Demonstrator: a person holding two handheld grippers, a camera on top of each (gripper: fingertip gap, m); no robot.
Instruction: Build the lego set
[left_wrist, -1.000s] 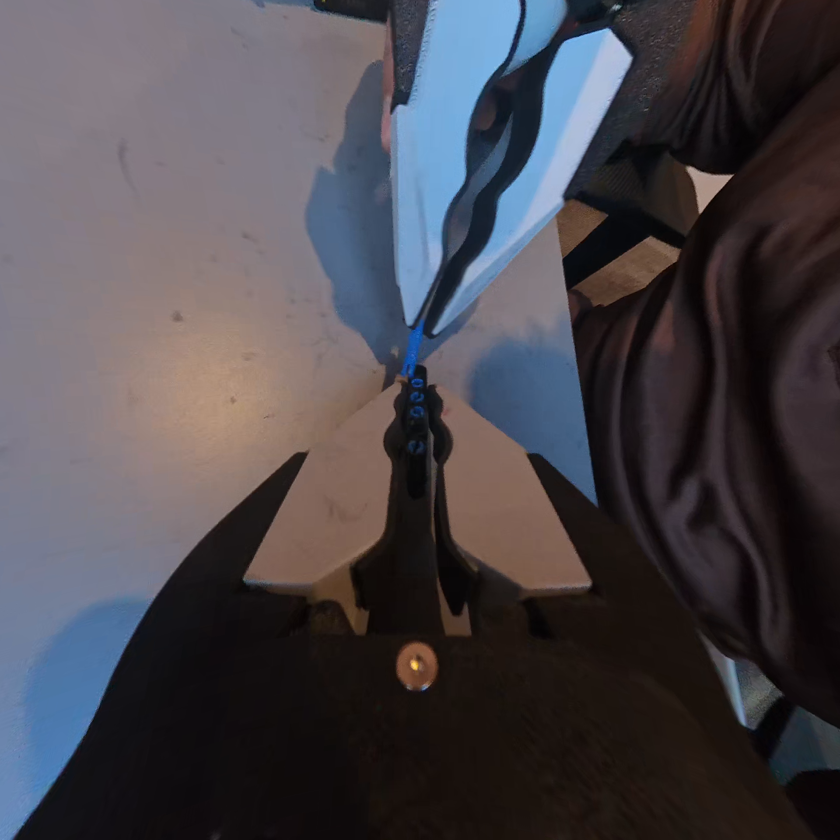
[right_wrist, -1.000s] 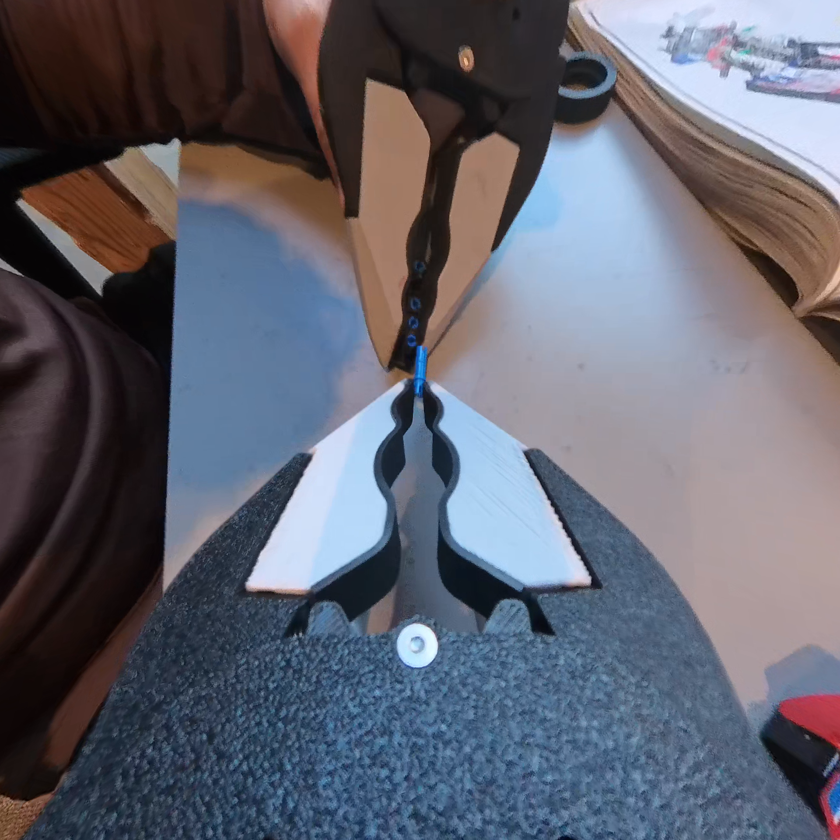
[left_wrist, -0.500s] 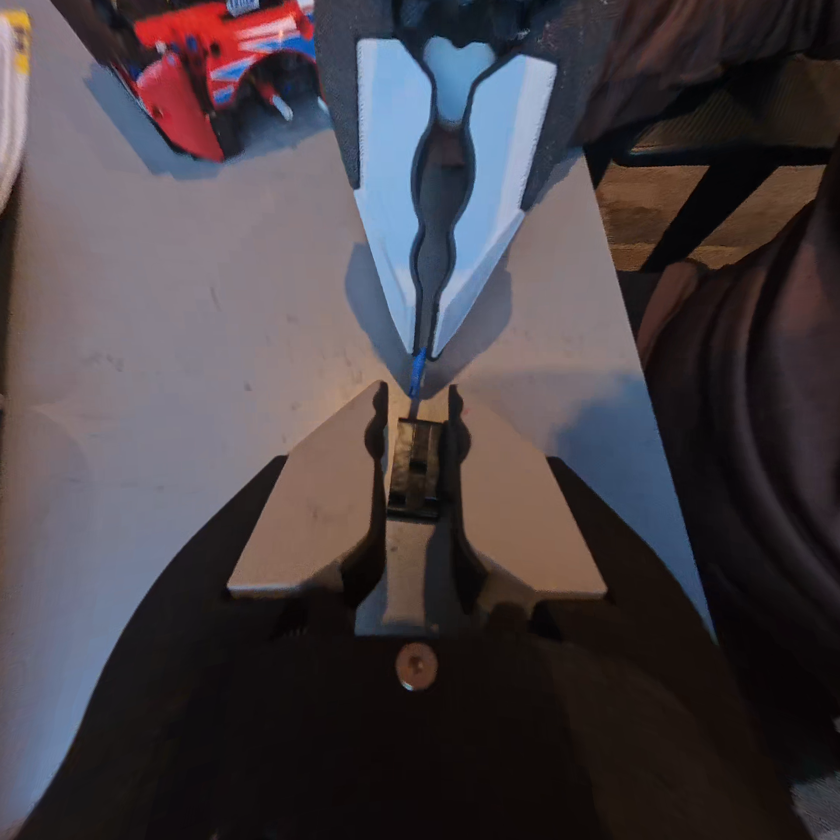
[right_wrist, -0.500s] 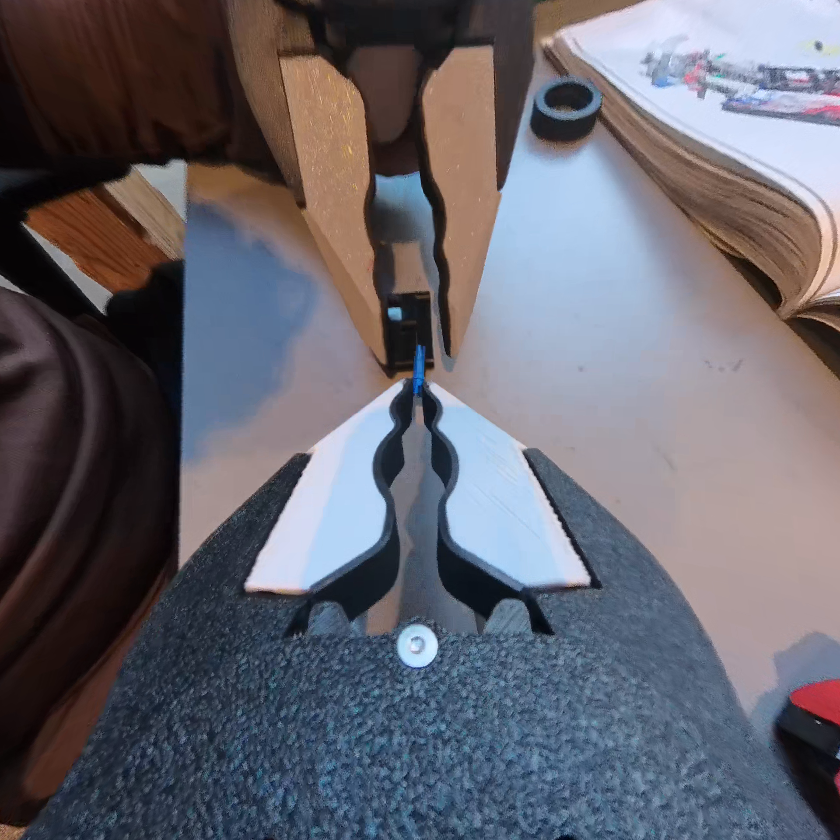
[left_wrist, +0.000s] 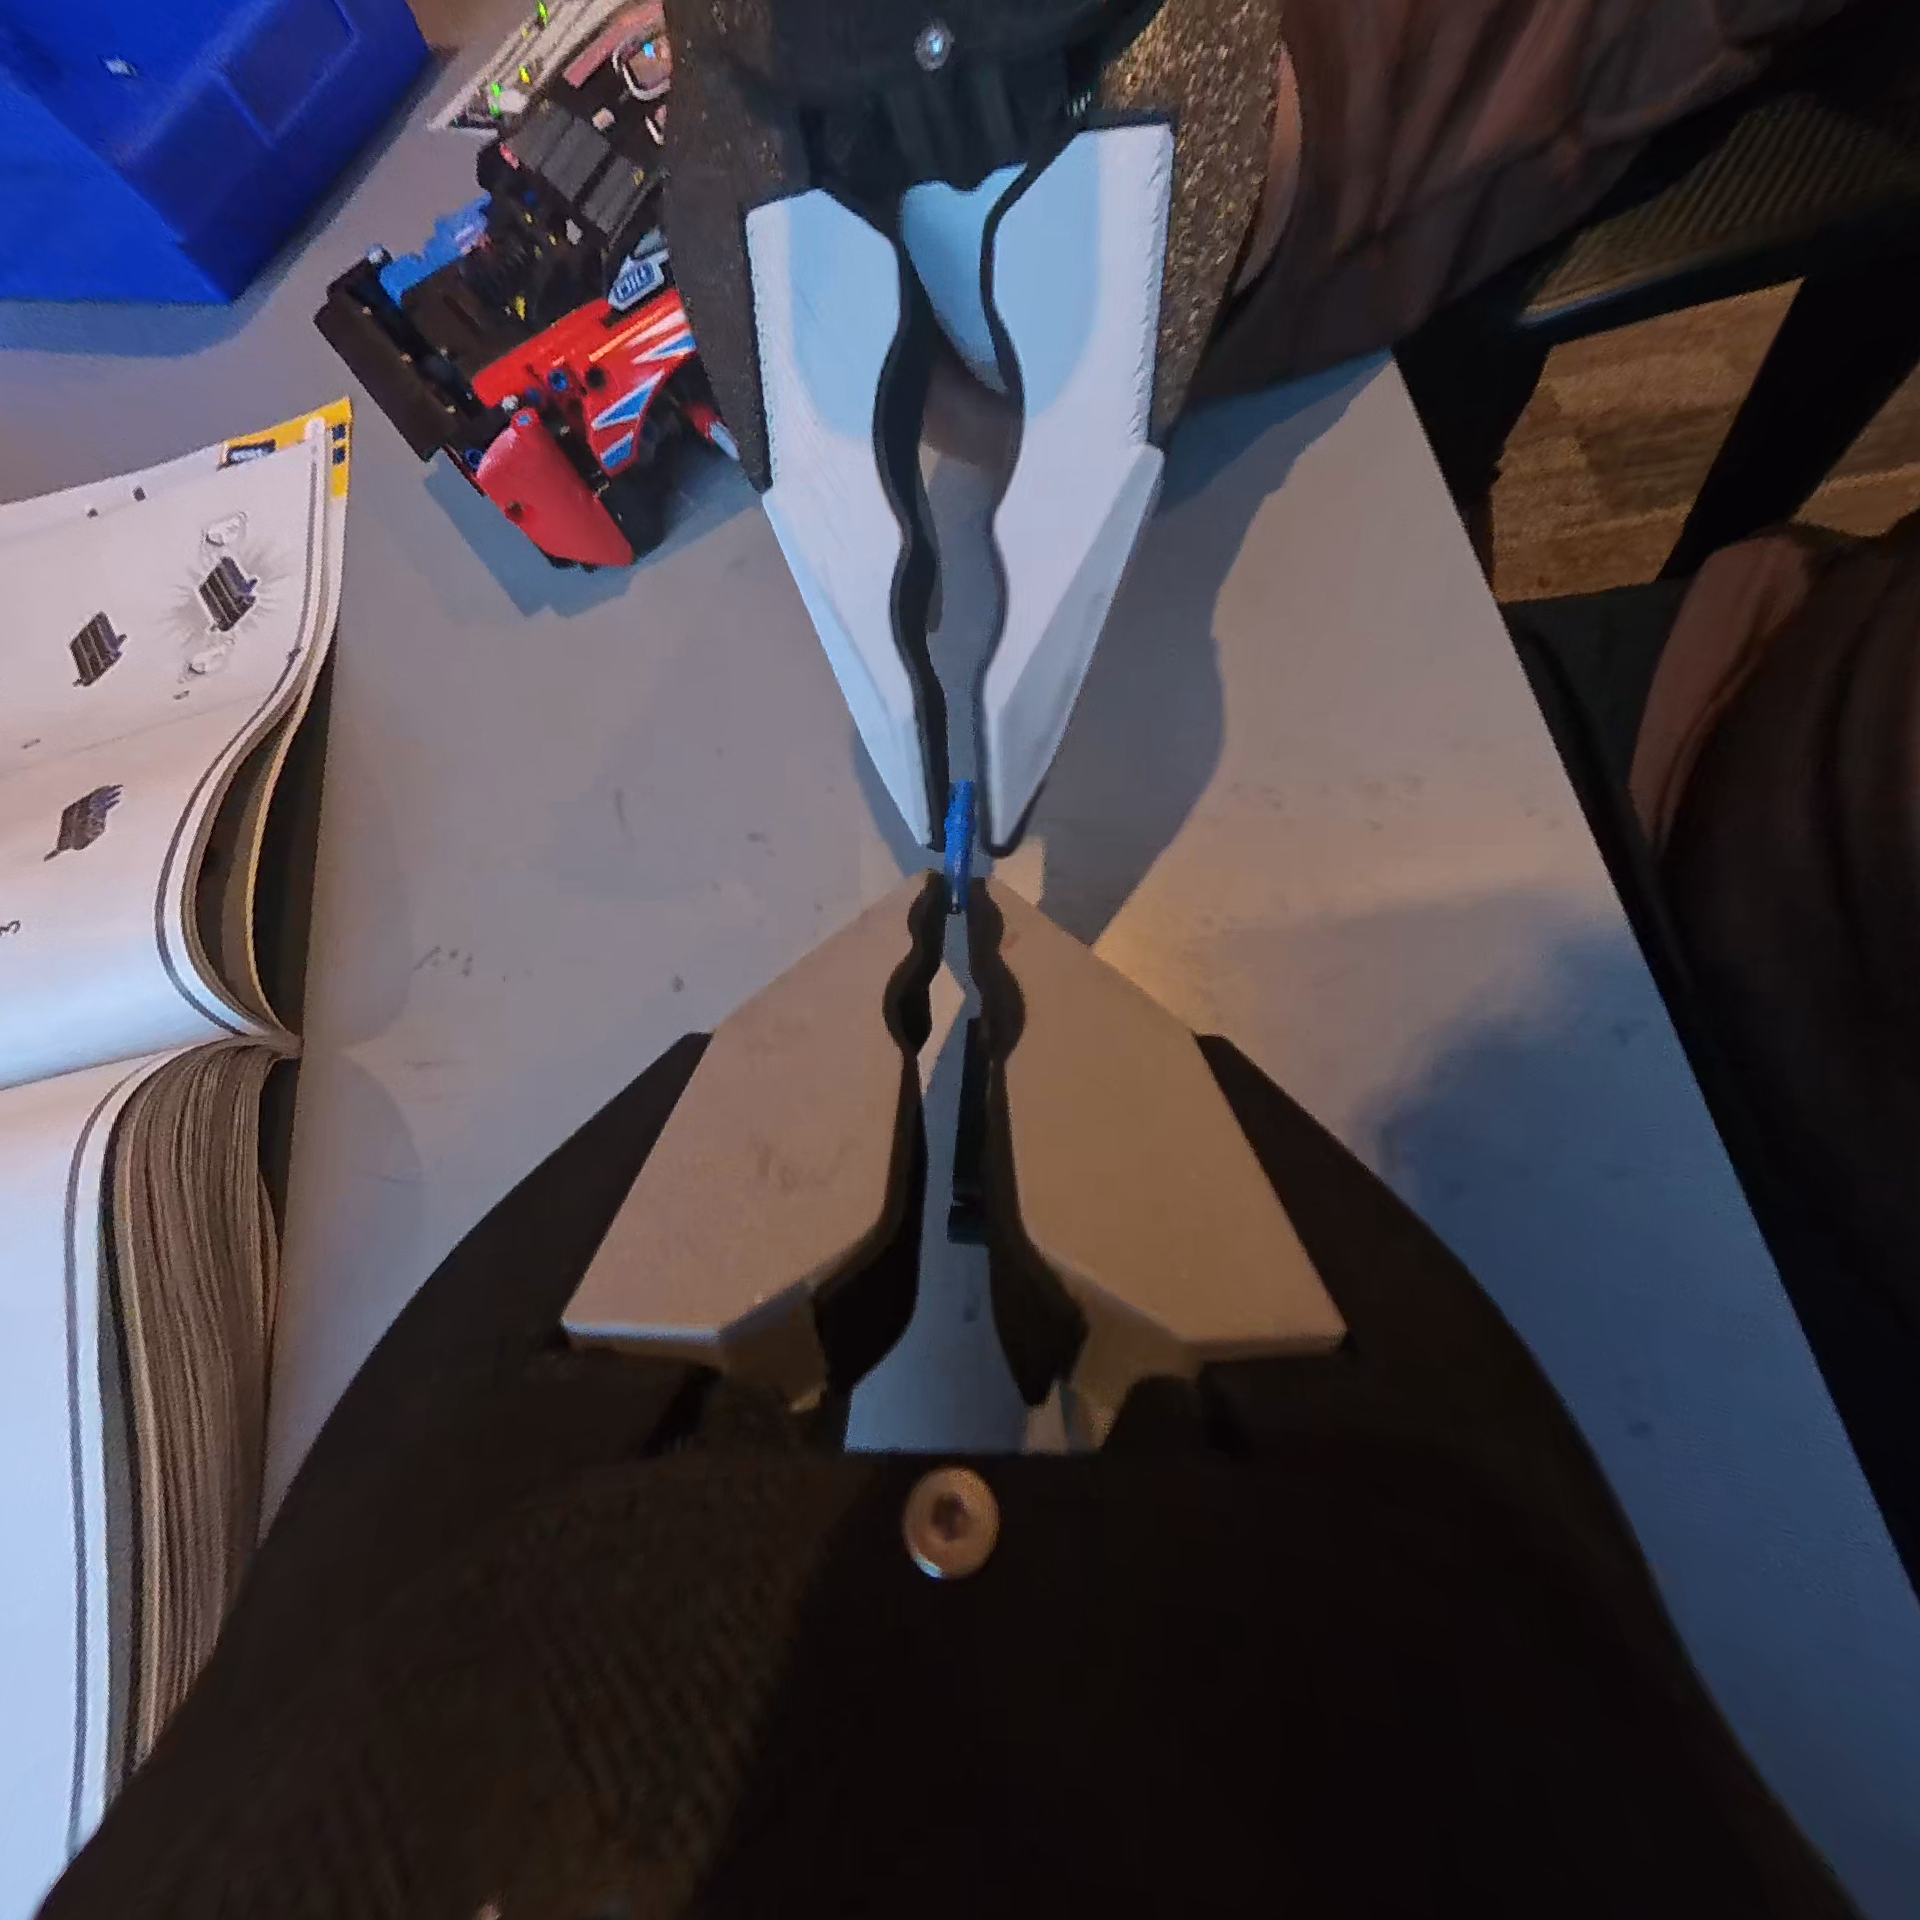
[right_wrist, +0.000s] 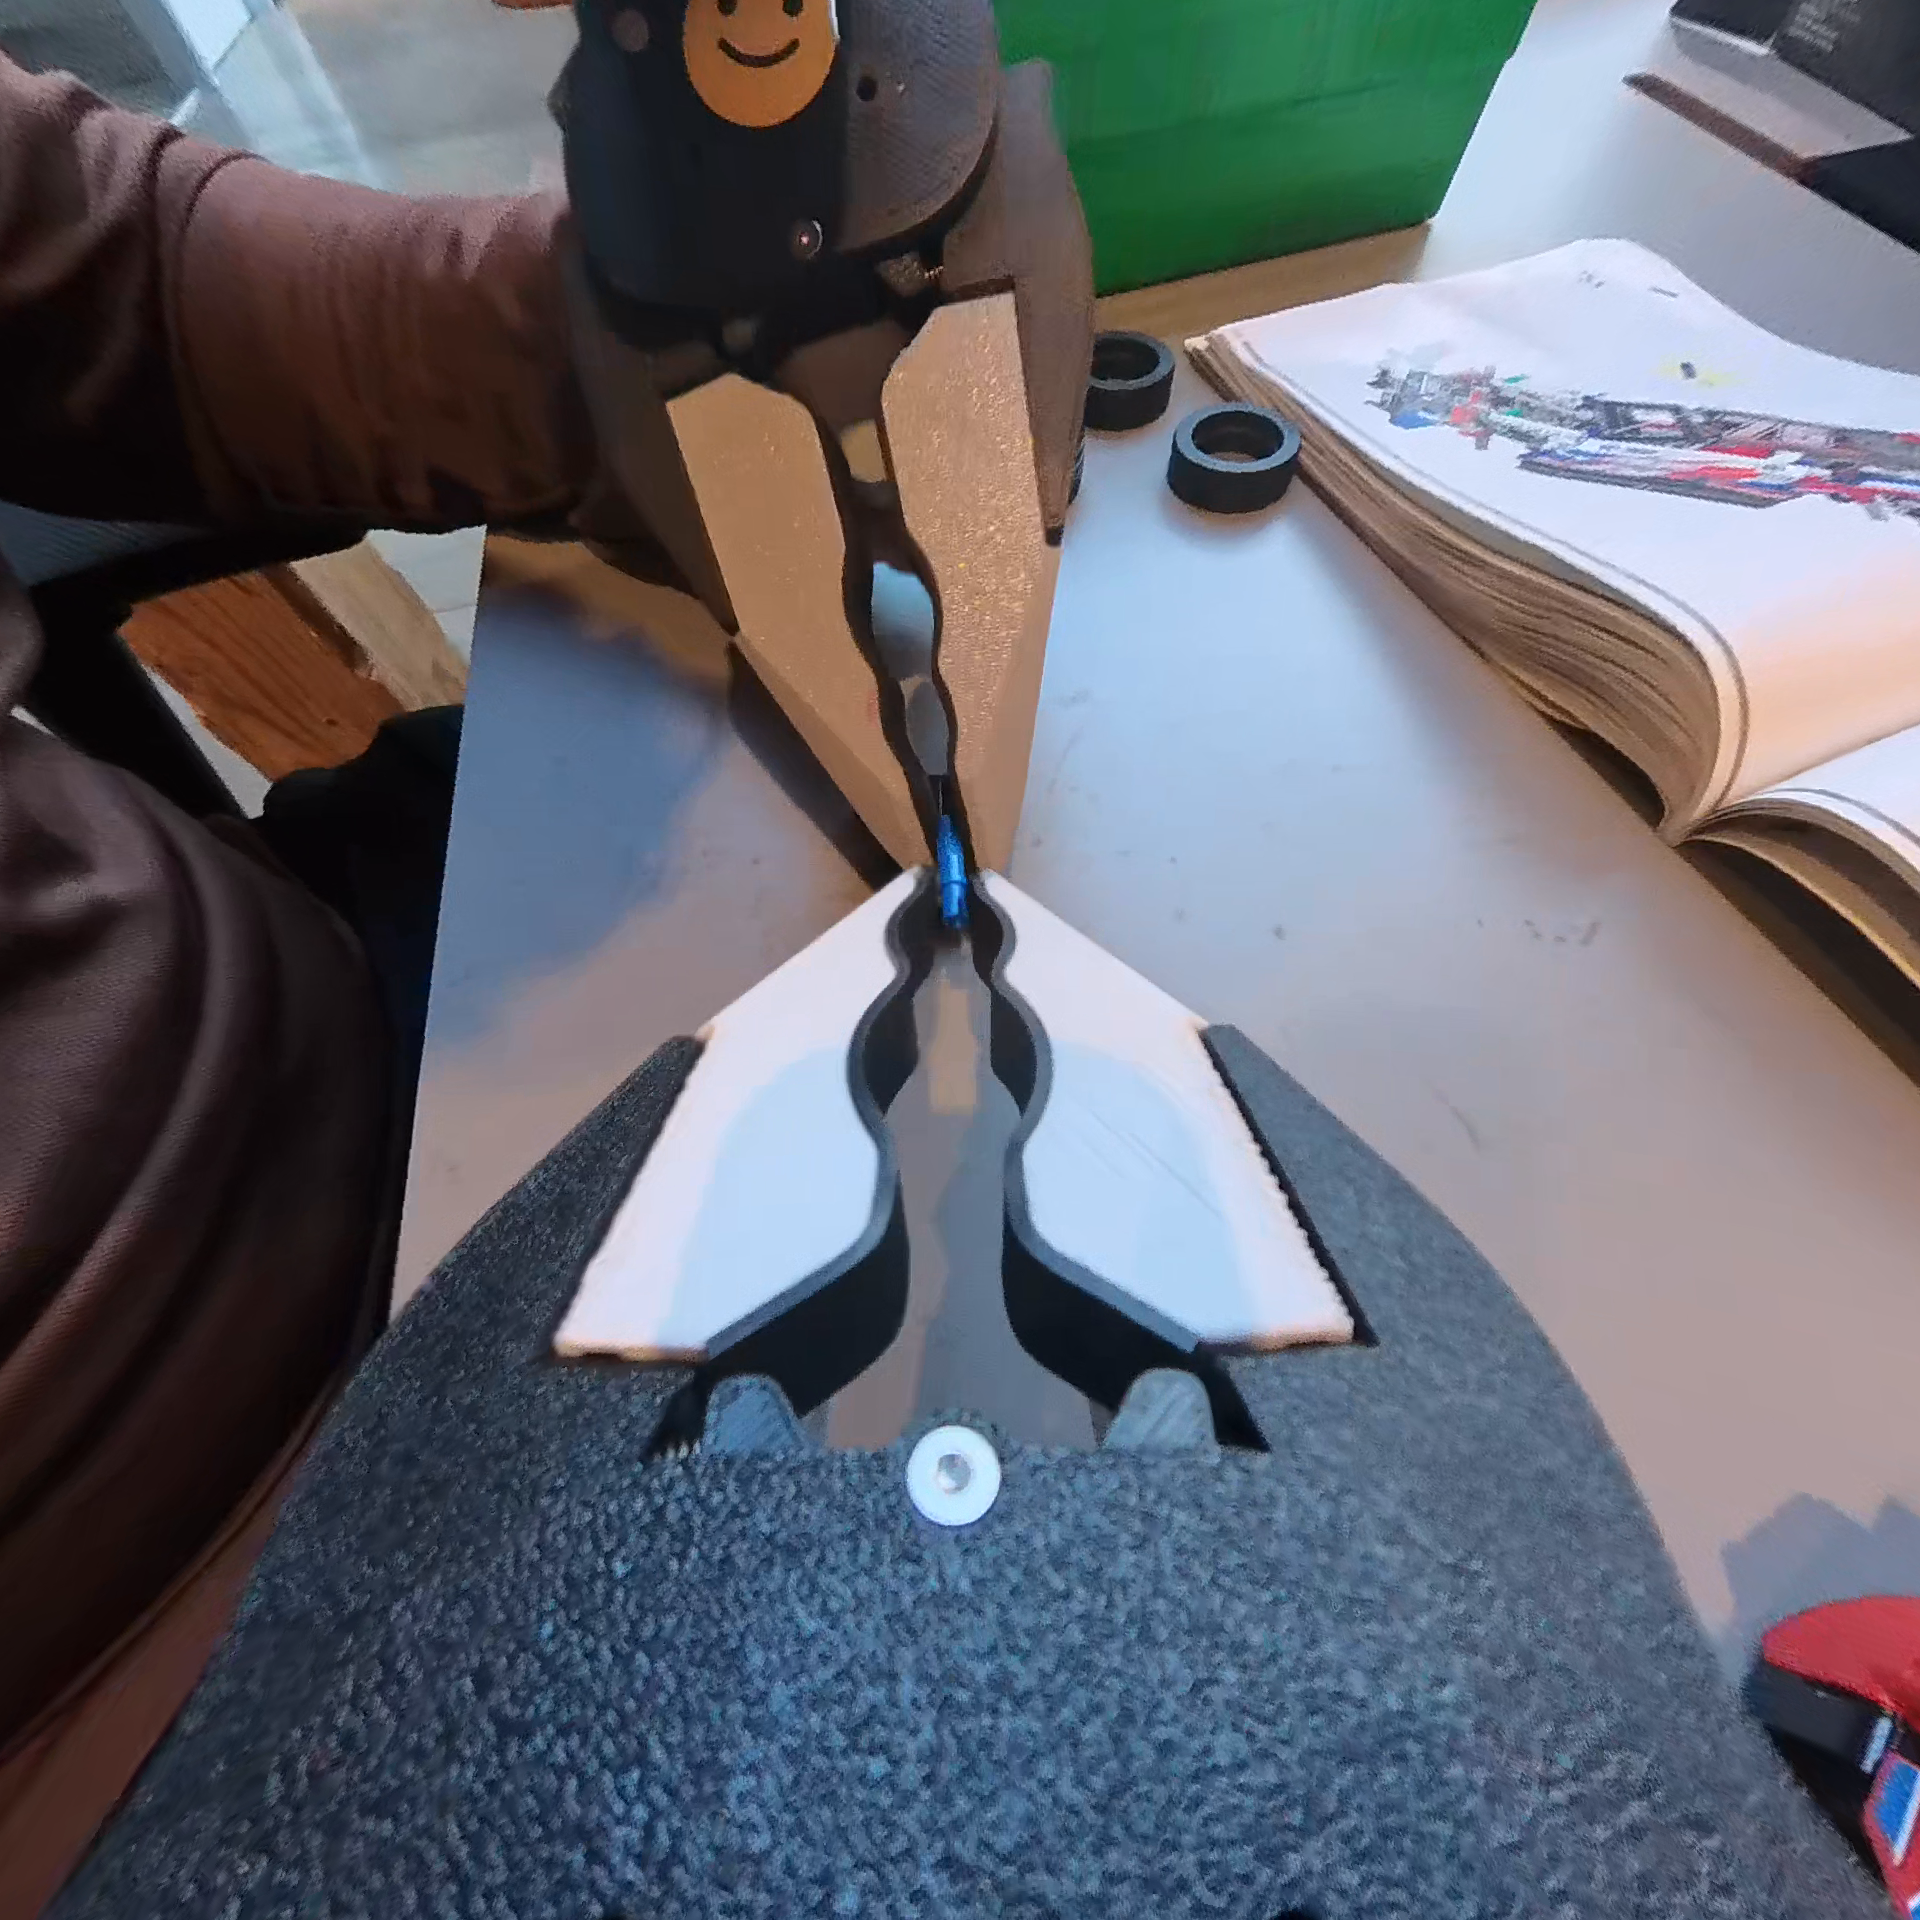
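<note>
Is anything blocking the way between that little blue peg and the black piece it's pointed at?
Nothing visible. The blue peg, pinched in the right claw, reaches the left claw at its tips, with the black piece right behind, between that claw's fingers.

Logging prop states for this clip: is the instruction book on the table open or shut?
Open. The instruction book lies spread on the table, printed pages facing up, the page stack curving toward its spine; the left wrist view shows the same.

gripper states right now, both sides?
Left gripper: shut on a thin black piece; blue pin at its tips.
Right gripper: shut on the blue pin.
</note>
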